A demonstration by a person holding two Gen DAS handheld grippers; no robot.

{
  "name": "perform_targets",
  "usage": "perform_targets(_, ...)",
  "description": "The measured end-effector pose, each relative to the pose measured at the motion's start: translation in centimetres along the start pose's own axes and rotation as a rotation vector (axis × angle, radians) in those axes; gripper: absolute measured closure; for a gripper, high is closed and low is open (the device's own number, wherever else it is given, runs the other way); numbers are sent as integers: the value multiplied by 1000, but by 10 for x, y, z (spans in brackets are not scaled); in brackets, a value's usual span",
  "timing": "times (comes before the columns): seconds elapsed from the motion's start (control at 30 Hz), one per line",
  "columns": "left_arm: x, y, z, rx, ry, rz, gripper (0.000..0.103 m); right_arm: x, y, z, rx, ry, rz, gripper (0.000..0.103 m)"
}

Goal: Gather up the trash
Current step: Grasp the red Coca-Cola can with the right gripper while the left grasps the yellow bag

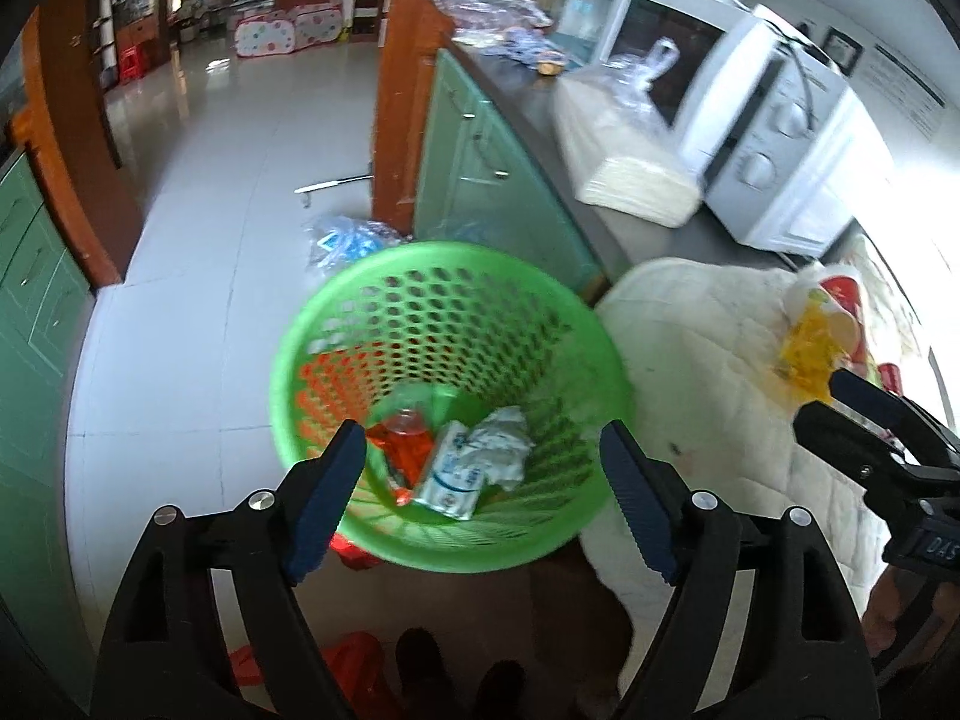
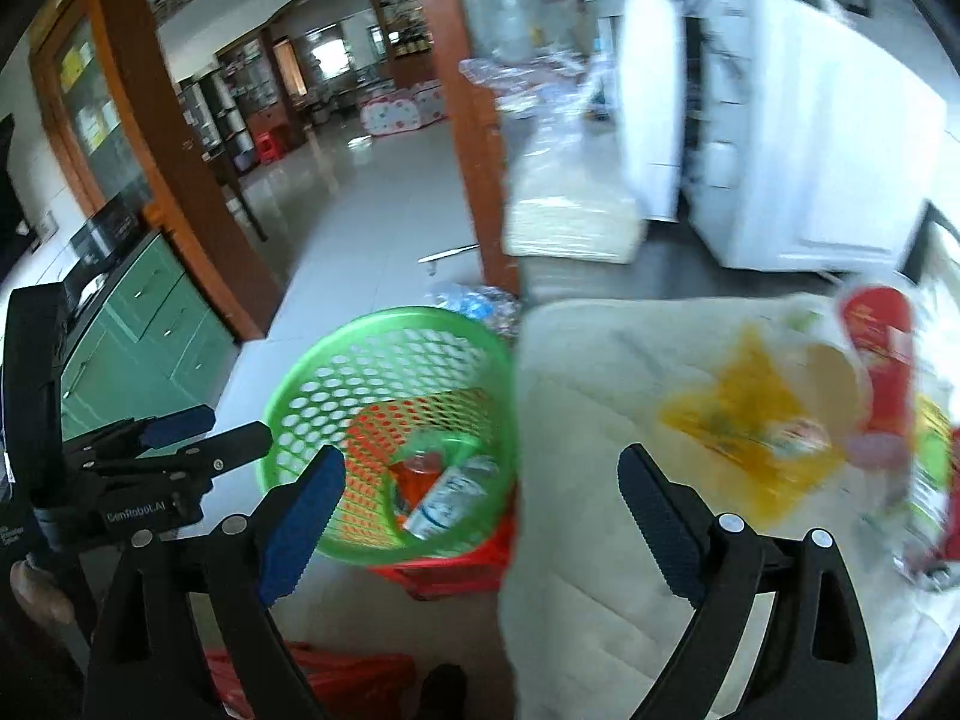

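Green basket (image 1: 420, 276) | trash (image 1: 474, 456) inside | left fingers (image 1: 327, 501) apart above

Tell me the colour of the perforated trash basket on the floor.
The basket is bright green; the left wrist view shows it best, looking straight into it.

I see my left gripper (image 1: 483, 492) and right gripper (image 2: 480, 525): black frames, ridged blue pads, silver screws, white "GenRobot.AI" lettering.
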State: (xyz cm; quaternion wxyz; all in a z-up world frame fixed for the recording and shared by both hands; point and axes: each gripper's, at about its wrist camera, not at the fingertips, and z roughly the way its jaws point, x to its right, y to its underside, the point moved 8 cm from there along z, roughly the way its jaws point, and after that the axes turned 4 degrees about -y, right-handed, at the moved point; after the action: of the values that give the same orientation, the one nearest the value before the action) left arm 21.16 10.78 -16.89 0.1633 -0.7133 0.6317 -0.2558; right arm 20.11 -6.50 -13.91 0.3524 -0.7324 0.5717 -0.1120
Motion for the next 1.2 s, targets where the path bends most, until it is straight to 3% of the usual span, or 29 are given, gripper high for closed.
perform_targets(0.37, 102, -3, -5, 1, 95, 121, 19, 129, 22, -89, 79, 197, 159, 14)
perform_targets(0.6, 159, -7, 3, -43, 152, 133, 19, 228, 35, -126, 103, 321, 318, 14)
perform_targets(0.8, 204, -11, 14, -89, 202, 118, 19, 286, 55, -133, 75, 327, 480, 14)
perform_targets(0.93, 225, -15, 20, -99, 221, 109, 19, 301, 61, -128, 60, 329, 512, 14)
perform_targets(1.03, 241, -17, 18, -70, 217, 188, 19, 307, 64, -125, 45, 327, 515, 14)
perform_targets(1.2, 269, -19, 19, 14, 189, 426, 13, 312, 68, -115, 15, 317, 516, 16)
